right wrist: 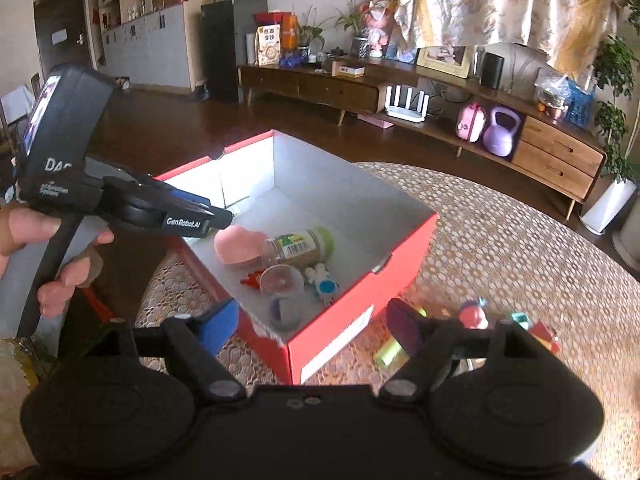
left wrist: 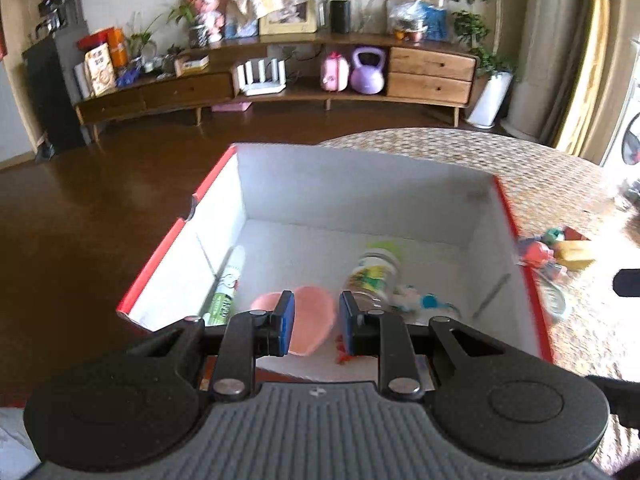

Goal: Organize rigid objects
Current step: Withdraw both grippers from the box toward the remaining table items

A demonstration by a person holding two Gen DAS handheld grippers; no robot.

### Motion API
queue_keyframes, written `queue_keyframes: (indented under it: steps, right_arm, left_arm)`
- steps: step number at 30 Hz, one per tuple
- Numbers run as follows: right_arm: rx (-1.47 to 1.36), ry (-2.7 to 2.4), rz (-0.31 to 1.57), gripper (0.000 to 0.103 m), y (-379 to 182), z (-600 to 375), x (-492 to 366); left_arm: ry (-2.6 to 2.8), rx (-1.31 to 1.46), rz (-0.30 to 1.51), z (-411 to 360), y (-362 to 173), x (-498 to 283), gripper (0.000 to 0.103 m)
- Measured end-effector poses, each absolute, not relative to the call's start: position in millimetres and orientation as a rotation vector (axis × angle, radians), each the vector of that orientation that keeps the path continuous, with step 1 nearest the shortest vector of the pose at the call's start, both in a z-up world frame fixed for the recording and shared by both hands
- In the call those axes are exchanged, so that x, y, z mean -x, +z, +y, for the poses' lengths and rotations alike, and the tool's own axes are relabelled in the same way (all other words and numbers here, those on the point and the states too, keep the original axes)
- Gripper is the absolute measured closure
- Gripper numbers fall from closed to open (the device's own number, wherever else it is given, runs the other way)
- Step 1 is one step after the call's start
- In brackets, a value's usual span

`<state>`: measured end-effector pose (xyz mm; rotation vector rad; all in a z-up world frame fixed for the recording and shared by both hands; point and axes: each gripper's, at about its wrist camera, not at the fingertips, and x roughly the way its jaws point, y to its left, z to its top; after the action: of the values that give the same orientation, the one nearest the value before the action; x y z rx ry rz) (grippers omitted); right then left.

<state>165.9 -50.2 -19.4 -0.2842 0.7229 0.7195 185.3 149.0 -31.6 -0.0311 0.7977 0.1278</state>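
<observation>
Two grippers hang over a red cardboard box on the patterned table: the left gripper, pads parted by a narrow gap and empty, above a pink bowl and spice jar inside. The right gripper gapes wide, empty, near small toys lying beside the box.

The left gripper carries "GenRobot.AI" in white along its black arm, and its handle body shows "DA" in white with two smaller lines beneath that are too small to read. The jar in the box has a green label with a barcode, its print unreadable.
</observation>
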Motion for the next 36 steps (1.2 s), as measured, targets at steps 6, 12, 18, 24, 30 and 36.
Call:
queue_keyframes:
  steps: [6,12,18,24,30,36]
  right_arm:
    - [0.217,0.714,0.697,0.020,-11,-77,-150]
    - [0.108,0.690,0.654,0.017,-4,-116,-134]
    - [0.066,0.653,0.628,0.011,-8,-155,-122]
    - [0.035,0.607,0.614,0.001,-16,-194,-120]
    - [0.016,0.549,0.621,0.001,-25,-228,-130]
    - [0.010,0.505,0.646,0.001,-40,-250,-147]
  left_arm:
    - [0.079,0.029,0.764,120,-17,-166,0.080]
    - [0.029,0.017,0.733,88,-7,-147,0.073]
    - [-0.019,0.030,0.687,58,-1,-132,0.042]
    - [-0.042,-0.006,0.651,24,-3,-125,0.024]
    - [-0.069,-0.013,0.633,-7,-14,-127,0.020]
    - [-0.067,-0.007,0.617,-33,-31,-133,0.018]
